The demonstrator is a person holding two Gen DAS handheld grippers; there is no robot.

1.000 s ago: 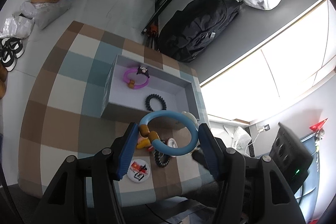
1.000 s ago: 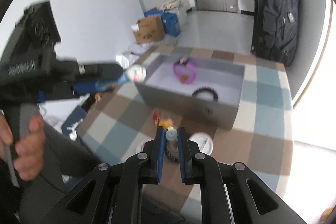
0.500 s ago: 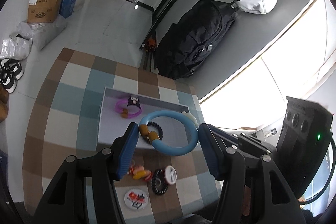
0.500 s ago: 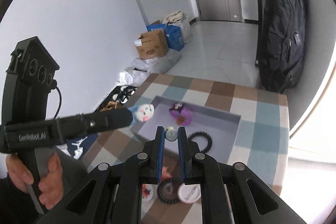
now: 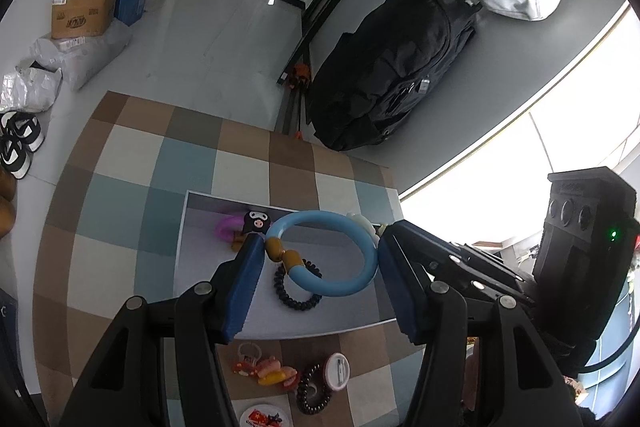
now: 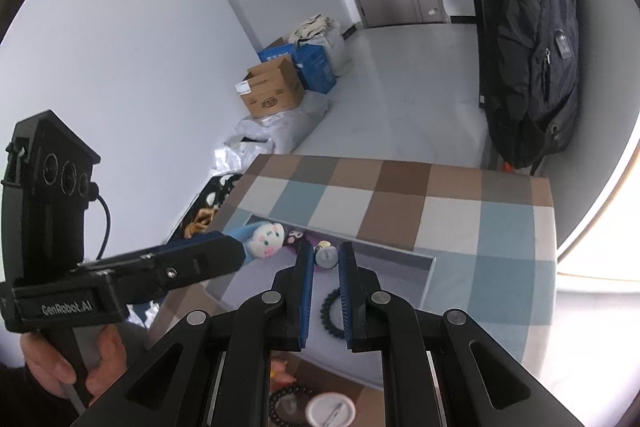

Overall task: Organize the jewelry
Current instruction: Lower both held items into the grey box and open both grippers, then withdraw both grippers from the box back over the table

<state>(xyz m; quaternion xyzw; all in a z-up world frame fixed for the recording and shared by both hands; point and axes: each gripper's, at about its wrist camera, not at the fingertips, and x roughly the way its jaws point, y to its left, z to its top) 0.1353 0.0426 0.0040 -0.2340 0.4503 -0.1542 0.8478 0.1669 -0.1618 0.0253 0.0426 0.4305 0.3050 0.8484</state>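
My left gripper (image 5: 320,263) is shut on a blue ring bracelet (image 5: 352,283) with mustard beads and a white plush charm (image 6: 266,237), holding it above the grey box (image 5: 182,239). In the box lie a purple bracelet (image 5: 226,227) with a black cartoon charm and a black beaded bracelet (image 5: 296,303). My right gripper (image 6: 325,259) is shut on a small round silver piece (image 6: 325,255) above the box. A black coil tie (image 5: 312,393), a white round badge (image 5: 339,367) and an orange-pink charm bunch (image 5: 268,373) lie on the checked cloth in front of the box.
The table carries a checked cloth (image 5: 128,163). Another round badge (image 5: 264,417) lies at the near edge. A black backpack (image 5: 392,67) leans on the wall beyond. Cardboard boxes (image 5: 82,5) and shoes (image 5: 18,143) are on the floor at left.
Both grippers have risen and moved forward over the box with their pieces. The right gripper's body now shows beside the left one.
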